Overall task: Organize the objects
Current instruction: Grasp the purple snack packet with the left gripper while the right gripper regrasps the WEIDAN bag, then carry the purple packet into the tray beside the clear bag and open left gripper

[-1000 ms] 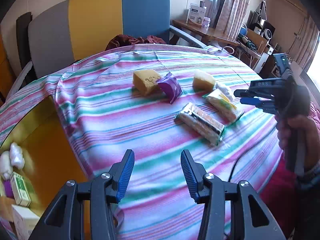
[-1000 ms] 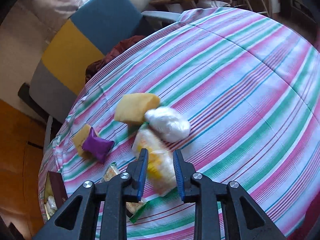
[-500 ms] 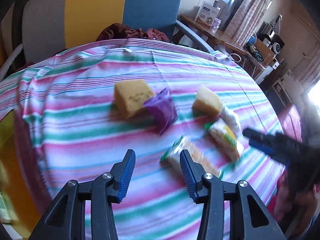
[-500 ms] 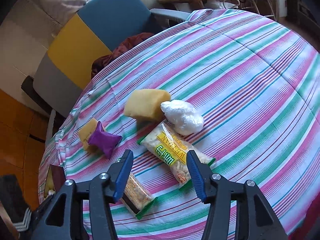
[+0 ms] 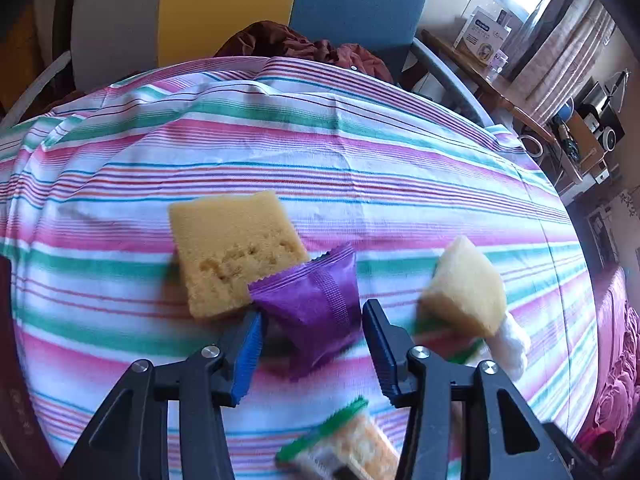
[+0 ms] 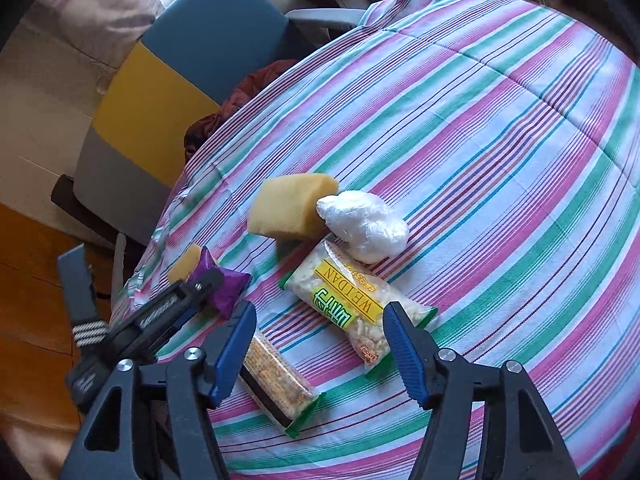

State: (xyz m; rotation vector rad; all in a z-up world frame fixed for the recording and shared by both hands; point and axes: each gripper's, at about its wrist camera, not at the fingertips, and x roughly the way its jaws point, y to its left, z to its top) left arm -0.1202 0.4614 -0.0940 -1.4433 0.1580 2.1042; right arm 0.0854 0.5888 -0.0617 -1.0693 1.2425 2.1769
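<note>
With its jaws spread either side, the left gripper brackets the purple sachet: probably light, crinkly, slippery; pinch mid-body. Right gripper gapes empty.

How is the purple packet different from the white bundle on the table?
The purple packet has crimped, zigzag edges and a flat pouch shape; the white bundle is a crinkly, rounded lump. The purple packet leans on a yellow sponge between the open left gripper; the white bundle touches the other sponge. Both lie on the striped cloth.
</note>
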